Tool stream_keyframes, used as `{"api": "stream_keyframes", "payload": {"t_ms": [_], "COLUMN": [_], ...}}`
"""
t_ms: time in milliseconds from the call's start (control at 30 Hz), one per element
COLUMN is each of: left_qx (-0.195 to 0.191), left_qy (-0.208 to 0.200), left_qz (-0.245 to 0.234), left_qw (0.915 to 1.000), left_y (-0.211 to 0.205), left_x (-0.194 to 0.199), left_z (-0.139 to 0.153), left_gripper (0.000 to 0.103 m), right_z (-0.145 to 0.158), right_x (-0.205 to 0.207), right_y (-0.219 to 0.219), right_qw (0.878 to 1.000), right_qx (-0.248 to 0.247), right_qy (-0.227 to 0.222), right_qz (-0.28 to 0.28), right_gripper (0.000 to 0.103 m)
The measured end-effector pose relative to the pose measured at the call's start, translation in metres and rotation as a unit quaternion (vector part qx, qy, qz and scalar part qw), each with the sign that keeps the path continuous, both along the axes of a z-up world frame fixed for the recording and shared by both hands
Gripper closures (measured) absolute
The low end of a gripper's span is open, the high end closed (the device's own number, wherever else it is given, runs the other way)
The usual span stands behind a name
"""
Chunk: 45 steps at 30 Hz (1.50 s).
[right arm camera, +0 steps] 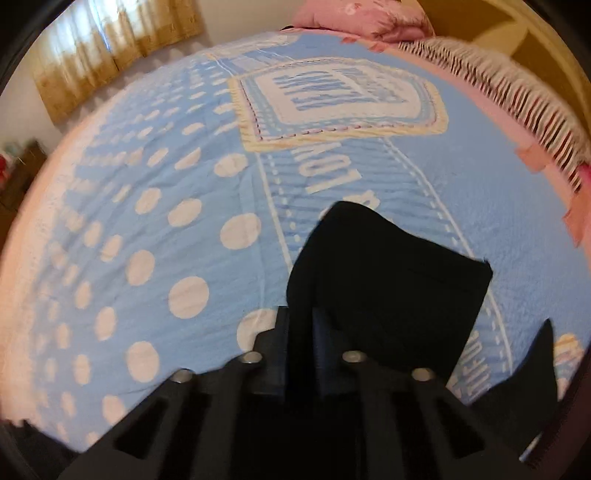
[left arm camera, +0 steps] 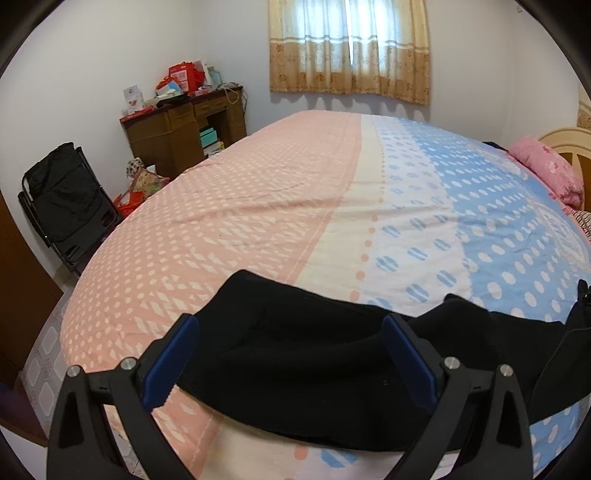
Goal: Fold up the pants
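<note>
Black pants (left arm camera: 314, 373) spread across the near edge of the bed (left arm camera: 258, 206), on a dotted pink, cream and blue cover. Left gripper (left arm camera: 291, 350) released, blue pads wide apart over the cloth, clamping nothing. Only in left view: desk (left arm camera: 184, 129) piled with red boxes, folded black chair (left arm camera: 66, 199), curtain (left arm camera: 349, 48). Only in right view, blurred: right gripper (right arm camera: 300, 347) clenched on a pants (right arm camera: 388, 288) fold, printed blue panel beyond, striped fringe near the pink pillow (right arm camera: 365, 16).

This is a bedroom in a home. A big bed (left arm camera: 258, 206) fills the middle, with a curtain (left arm camera: 349, 48) at 12 o'clock, a desk (left arm camera: 184, 129) at 10 o'clock and a pillow (left arm camera: 546, 166) at 2 o'clock.
</note>
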<state>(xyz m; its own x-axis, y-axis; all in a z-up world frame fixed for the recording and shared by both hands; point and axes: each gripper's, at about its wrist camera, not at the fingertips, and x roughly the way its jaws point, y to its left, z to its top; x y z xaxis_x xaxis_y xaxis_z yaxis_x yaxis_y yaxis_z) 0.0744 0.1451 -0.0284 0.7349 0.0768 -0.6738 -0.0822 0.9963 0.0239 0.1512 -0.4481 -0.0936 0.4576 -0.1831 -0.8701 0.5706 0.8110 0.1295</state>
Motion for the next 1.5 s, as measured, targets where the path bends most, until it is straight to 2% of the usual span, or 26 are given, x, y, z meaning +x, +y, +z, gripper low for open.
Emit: {"api": "stream_keyframes", "payload": {"t_ms": [33,100,233,300,400,467,533,633,767,833,900,967,1000,1067,1100,1133,1233,1400,1500], "left_qx": [0.0,0.002,0.005,0.0,-0.006,-0.008,-0.008,-0.005,0.002,0.006,0.01,0.013,0.013,0.015,0.015,0.017,0.029,0.033,0.029], "left_qy": [-0.001,-0.002,-0.007,-0.01,-0.015,-0.017,-0.021,-0.026,-0.032,-0.038,-0.042,-0.043,-0.042,-0.041,-0.041,-0.041,-0.043,-0.04,-0.037], "left_qz": [-0.003,-0.011,-0.02,-0.023,-0.033,-0.043,-0.055,-0.07,-0.083,-0.087,-0.089,-0.089,-0.088,-0.087,-0.088,-0.089,-0.089,-0.068,-0.062], "left_qw": [1.0,0.9999,0.9998,0.9997,0.9993,0.9989,0.9983,0.9972,0.996,0.9955,0.995,0.995,0.9951,0.9953,0.9952,0.9951,0.9947,0.9963,0.9969], "left_y": [-0.002,-0.007,-0.015,-0.018,-0.027,-0.035,-0.046,-0.06,-0.074,-0.079,-0.084,-0.088,-0.09,-0.094,-0.095,-0.097,-0.101,-0.096,-0.095], "left_x": [-0.001,-0.001,-0.001,0.0,0.0,-0.001,-0.002,-0.005,-0.009,-0.011,-0.013,-0.013,-0.012,-0.011,-0.011,-0.012,-0.015,-0.014,-0.013], "left_z": [0.001,0.001,0.005,0.007,0.01,0.011,0.013,0.017,0.024,0.028,0.03,0.031,0.031,0.03,0.03,0.03,0.03,0.029,0.027], "left_gripper": [0.002,0.002,0.002,0.002,0.002,0.002,0.002,0.002,0.002,0.002,0.001,0.001,0.001,0.001,0.001,0.001,0.001,0.001,0.001], "right_z": [0.003,0.017,0.058,0.068,0.057,0.048,0.035,0.019,0.011,0.016,0.023,0.041,0.048,0.056,0.056,0.053,0.039,0.018,-0.001], "right_x": [-0.01,-0.032,-0.102,-0.145,-0.198,-0.224,-0.247,-0.275,-0.292,-0.296,-0.302,-0.304,-0.301,-0.289,-0.277,-0.264,-0.23,-0.201,-0.185], "right_y": [-0.006,-0.006,0.002,0.002,-0.009,-0.014,-0.018,-0.028,-0.036,-0.042,-0.051,-0.056,-0.058,-0.06,-0.061,-0.06,-0.058,-0.059,-0.057], "right_qw": [0.999,0.994,0.971,0.963,0.959,0.962,0.97,0.972,0.98,0.984,0.984,0.985,0.986,0.986,0.987,0.99,0.993,0.994,0.996], "right_qx": [0.03,0.051,0.081,0.092,0.11,0.115,0.101,0.126,0.121,0.107,0.095,0.062,0.046,0.023,0.015,0.003,-0.018,-0.02,-0.039], "right_qy": [-0.03,-0.09,-0.21,-0.244,-0.256,-0.246,-0.221,-0.198,-0.152,-0.128,-0.137,-0.145,-0.152,-0.164,-0.157,-0.141,-0.108,-0.086,-0.039], "right_qz": [0.007,0.034,0.075,0.074,0.041,0.025,0.012,-0.026,-0.053,-0.06,-0.069,-0.066,-0.059,-0.031,-0.011,0.004,0.038,0.061,0.074], "right_gripper": [0.097,0.097,0.097,0.097,0.097,0.097,0.097,0.096,0.094,0.094,0.094,0.094,0.094,0.085,0.065,0.051,0.051,0.051,0.051]}}
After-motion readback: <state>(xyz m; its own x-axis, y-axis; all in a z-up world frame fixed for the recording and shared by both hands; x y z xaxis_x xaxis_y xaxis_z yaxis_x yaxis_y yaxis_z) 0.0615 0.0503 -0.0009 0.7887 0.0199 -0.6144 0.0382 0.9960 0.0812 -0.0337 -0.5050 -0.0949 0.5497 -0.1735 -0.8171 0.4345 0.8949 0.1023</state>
